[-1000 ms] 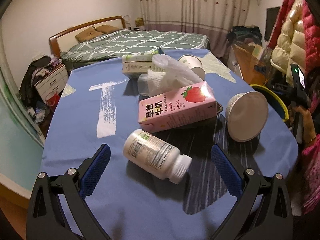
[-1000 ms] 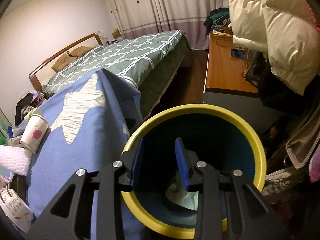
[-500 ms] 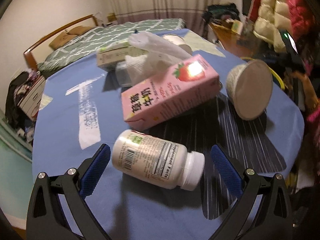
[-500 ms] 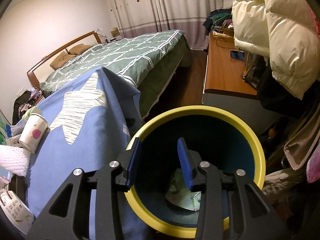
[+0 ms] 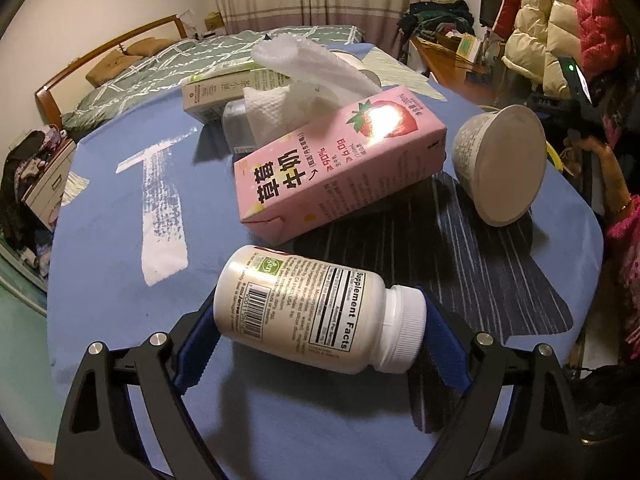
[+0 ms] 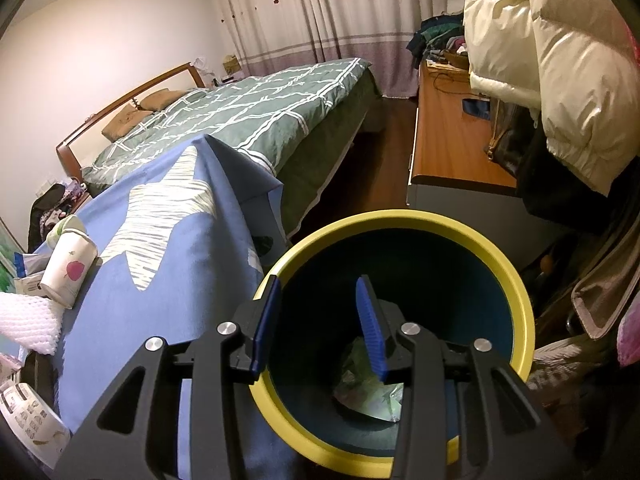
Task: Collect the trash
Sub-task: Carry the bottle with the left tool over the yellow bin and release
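Smooth cylindrical white pill bottle, ribbed cap, left gripper pinching

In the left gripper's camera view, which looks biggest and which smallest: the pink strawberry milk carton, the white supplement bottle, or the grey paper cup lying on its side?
1. pink strawberry milk carton, about level with
2. white supplement bottle: it looks alike in size, but it lies nearest the camera, so I won't rank these two.
3. grey paper cup, smallest.
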